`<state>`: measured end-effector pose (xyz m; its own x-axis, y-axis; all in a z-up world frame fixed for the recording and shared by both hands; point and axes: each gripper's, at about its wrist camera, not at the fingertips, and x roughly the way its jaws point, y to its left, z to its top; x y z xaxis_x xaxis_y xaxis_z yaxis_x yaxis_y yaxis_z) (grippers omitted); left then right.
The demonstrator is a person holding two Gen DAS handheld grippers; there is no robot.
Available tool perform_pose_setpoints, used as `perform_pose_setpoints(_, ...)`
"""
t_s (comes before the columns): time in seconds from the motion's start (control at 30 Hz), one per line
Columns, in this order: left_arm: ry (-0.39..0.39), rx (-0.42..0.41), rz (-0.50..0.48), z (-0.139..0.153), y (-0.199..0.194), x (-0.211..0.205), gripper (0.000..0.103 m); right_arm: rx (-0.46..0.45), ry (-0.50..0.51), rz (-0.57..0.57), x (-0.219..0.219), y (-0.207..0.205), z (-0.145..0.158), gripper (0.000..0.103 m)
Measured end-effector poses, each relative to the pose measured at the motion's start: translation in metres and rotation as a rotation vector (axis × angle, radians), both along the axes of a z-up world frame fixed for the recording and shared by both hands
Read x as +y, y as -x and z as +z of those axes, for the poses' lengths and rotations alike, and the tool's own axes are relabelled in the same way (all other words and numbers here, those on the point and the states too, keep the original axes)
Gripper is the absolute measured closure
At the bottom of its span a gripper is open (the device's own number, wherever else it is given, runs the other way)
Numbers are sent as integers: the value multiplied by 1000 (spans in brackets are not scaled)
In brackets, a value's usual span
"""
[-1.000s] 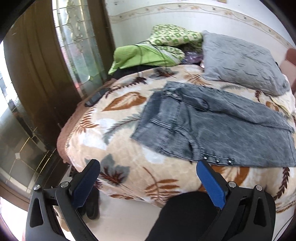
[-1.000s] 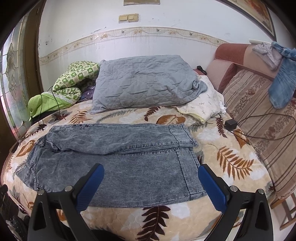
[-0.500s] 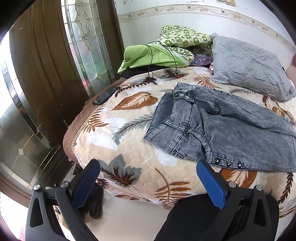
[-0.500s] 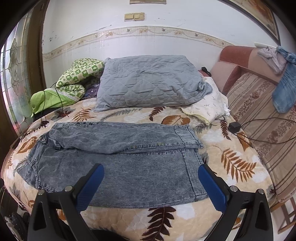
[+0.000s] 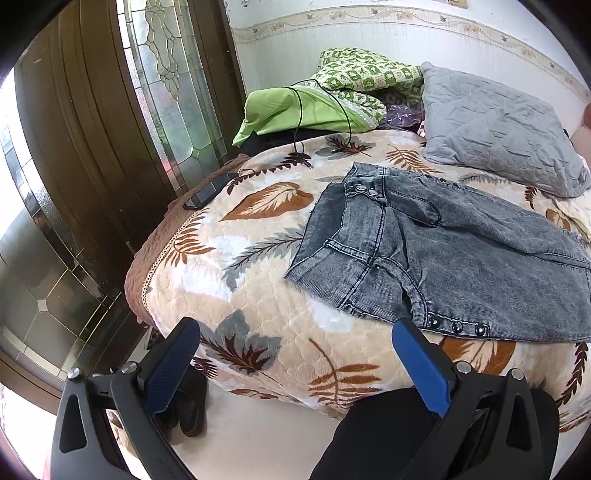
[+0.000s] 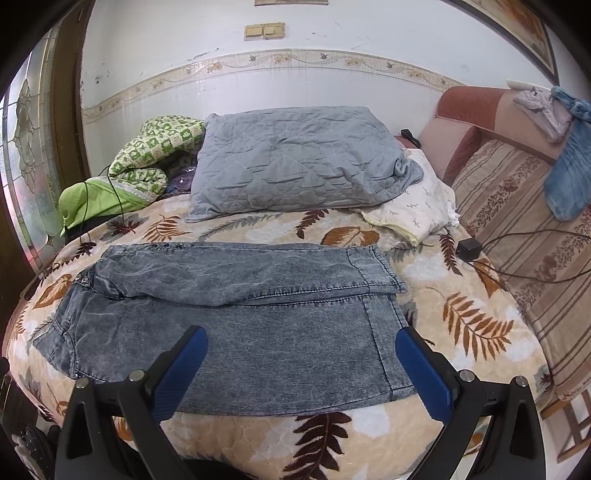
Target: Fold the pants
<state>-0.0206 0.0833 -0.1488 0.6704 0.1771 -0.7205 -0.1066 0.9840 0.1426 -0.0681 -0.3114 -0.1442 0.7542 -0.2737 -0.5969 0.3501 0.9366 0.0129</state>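
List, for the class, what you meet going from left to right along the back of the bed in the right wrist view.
Bright green cloth → green patterned blanket → grey quilted pillow → cream pillow → black charger → striped sofa cushion

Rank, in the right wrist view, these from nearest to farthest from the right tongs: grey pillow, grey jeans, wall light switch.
1. Grey jeans: spread on the bed directly ahead of the open right tongs, nearest.
2. Grey pillow: beyond the jeans, at the far side of the bed.
3. Wall light switch: high on the wall behind the pillow, farthest.
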Motion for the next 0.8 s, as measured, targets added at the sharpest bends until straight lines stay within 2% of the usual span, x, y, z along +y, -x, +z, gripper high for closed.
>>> perform_pose_setpoints(0.2,4,42,-34,-6,-15,-5,0,16,-4,-9,-8,-5,-6,0)
perform_pose_setpoints(0.33,7,101,-80,-13,-52,-7,0,47,-16,-43,-29,-16,-13,0)
perform_pose_setpoints(0.6,42,177,-106,-14,-157,-4,0,145,-130,-106,-115,-67,-29,0)
perform_pose_setpoints(0.8,81,238,-112,-22,-258,3,0,187,-268,-120,-189,-135,-43,2)
